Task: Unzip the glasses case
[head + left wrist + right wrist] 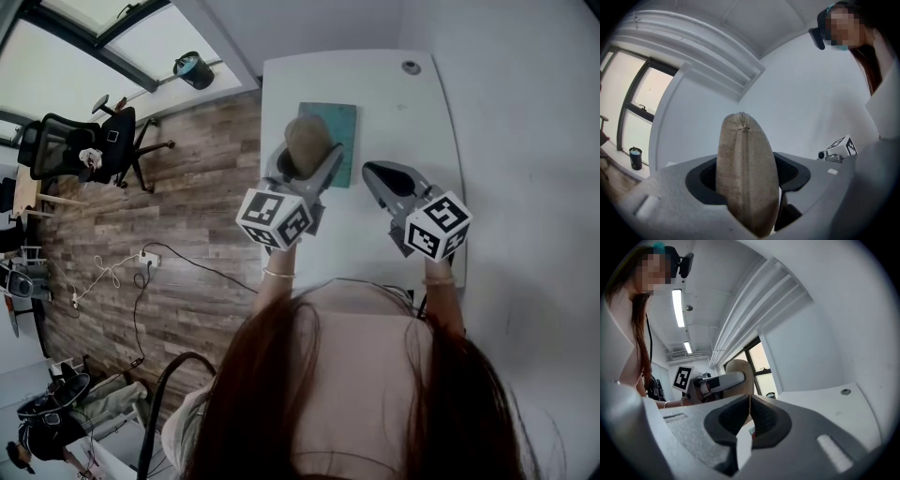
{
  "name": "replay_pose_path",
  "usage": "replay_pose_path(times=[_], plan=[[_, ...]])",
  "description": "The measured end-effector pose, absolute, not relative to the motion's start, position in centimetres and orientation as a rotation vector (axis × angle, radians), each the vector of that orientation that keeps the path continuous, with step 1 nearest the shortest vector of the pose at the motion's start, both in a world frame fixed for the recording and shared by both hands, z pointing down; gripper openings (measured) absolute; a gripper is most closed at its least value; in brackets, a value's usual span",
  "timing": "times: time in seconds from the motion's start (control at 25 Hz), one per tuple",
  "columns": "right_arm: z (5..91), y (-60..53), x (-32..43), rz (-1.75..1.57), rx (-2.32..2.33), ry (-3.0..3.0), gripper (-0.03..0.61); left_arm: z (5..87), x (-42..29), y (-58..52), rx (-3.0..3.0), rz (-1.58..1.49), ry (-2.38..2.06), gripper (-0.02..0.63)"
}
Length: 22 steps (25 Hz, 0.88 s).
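Note:
A tan fabric glasses case stands on end between the jaws of my left gripper, which is shut on it above a teal mat. In the left gripper view the case fills the gap between the jaws, its zipper seam facing the camera and running up to a small knot at the top. My right gripper hovers to the right of the case, jaws touching and holding nothing. In the right gripper view its jaws meet, and the case shows beyond them.
The white table has a round cable cap at its far end and a white wall along its right side. Left of it lie wooden floor, an office chair, a dark bin and cables.

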State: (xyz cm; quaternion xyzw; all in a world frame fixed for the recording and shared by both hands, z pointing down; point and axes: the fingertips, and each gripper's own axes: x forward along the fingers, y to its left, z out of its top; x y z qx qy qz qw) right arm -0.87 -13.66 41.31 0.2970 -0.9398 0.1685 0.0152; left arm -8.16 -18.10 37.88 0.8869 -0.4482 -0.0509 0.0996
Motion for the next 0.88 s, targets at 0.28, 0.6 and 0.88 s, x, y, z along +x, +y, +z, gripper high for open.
replay_pose_path(times=[0.28,0.6,0.88], plan=[[40.7,-13.3,-0.3,0.459,0.971,-2.917,0.005,37.9,-8.0,-17.2,2.658,-0.101,-1.362,0.295],[40.1,-12.6,0.4,0.336,1.034,-2.908,0.003,37.9,-8.0,-15.8,2.689,-0.071,-1.399,0.295],[39.6,-12.2,1.2,0.235,1.103,-2.871,0.003,37.6,-7.6,-14.5,2.734,-0.029,-1.427,0.295]])
